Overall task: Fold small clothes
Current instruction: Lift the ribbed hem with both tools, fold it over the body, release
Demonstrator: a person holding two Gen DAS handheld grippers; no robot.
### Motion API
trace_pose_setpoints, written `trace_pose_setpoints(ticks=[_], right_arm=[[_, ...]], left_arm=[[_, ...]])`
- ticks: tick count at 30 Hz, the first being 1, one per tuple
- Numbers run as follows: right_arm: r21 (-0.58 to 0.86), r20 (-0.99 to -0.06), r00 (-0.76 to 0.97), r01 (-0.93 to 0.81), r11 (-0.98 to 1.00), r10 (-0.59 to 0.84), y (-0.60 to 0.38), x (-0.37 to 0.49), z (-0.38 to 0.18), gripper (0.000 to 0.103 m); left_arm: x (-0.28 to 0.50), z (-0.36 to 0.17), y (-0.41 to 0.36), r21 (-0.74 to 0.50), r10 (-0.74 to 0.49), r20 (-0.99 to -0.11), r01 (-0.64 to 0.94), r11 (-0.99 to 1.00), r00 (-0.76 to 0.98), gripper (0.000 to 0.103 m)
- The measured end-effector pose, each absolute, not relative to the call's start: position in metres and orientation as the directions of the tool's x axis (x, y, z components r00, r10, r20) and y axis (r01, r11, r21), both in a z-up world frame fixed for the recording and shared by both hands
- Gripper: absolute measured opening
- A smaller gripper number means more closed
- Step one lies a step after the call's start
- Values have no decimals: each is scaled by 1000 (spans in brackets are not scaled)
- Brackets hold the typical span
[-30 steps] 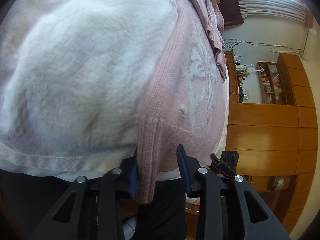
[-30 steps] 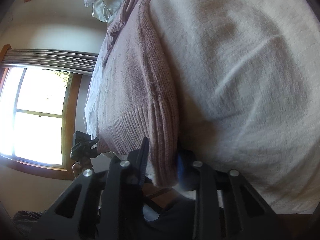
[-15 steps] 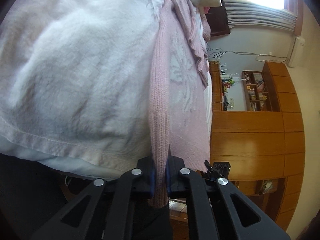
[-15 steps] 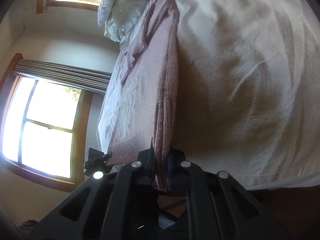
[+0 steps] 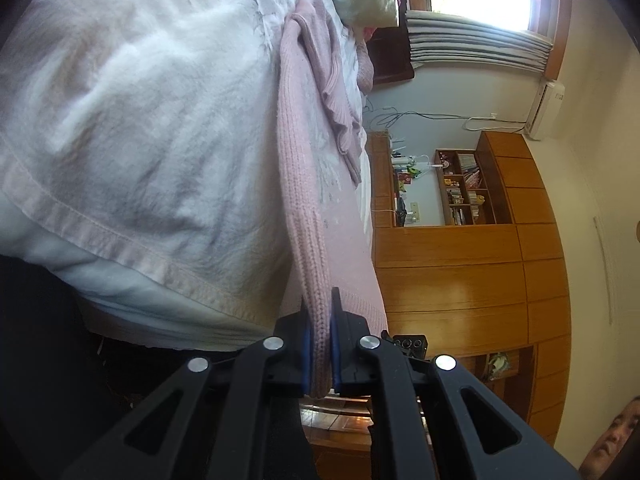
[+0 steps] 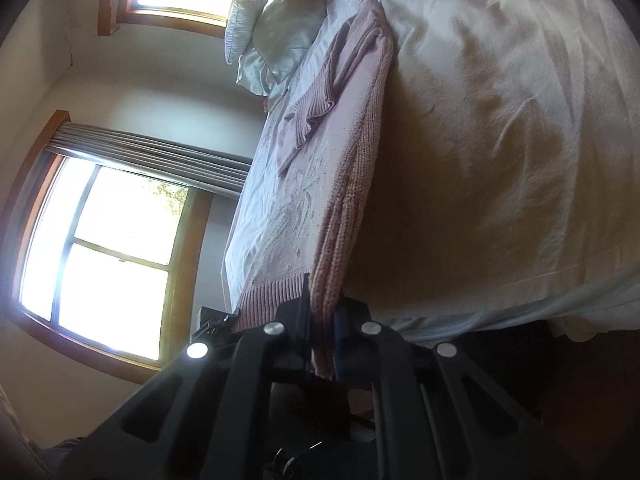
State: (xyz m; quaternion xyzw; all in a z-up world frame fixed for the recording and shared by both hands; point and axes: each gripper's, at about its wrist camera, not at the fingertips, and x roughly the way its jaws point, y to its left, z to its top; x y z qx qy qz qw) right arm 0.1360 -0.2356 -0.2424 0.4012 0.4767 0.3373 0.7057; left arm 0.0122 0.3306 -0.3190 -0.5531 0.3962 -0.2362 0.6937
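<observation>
- A pink knitted sweater [image 5: 298,184] is stretched flat over the bed, its hem edge nearest both tools.
- One lower corner of the sweater is pinched between the closed fingers of the left tool [image 5: 319,344], the ribbed edge running straight ahead of it.
- The other lower corner is clamped in the closed right tool [image 6: 323,340], several knit layers being gathered there.
- A crumpled sleeve [image 6: 320,92] is seen lying on the garment, far ahead of the right tool.
- A white blanket [image 6: 500,128] is spread beside the sweater on the bed.
- Pillows [image 6: 276,36] are seen beyond the garment.
</observation>
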Motion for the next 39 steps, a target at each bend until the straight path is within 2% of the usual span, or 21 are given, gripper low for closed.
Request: trace_pose_setpoints(ticks=[9,15,19,24,33,36,39], right_arm=[[924,-300,374,-115,365,878,-249,124,-204,6],[915,-260,392,-190,355,882,-239,189,-156,7],[904,-283,403,-191,383,870,-234,256,-141,7],[877,-373,413,-135,461,831,-225,337,-152,7],[811,-553,332,6,584,764,-190,462,-227,8],[807,-576,309,66,588,756,-190,482,-250,19],[818,-555,324,44,574,766,-196,488,-248,27]], left_arm=[[-16,-291,328,-995,-777,-97,-53,81,622,7],[45,-248,342,-1000,-748,27,13,-25,663,7],[108,-232,358,-998,-725,47,10,-55,687,7],[190,-247,384,-993,-684,-2,-80,-82,729,7],[302,-320,398,-954,-663,-193,-295,-45,723,7],[315,-332,402,-945,-657,-221,-325,-39,721,9],[319,-324,404,-949,-660,-256,-312,34,707,15]])
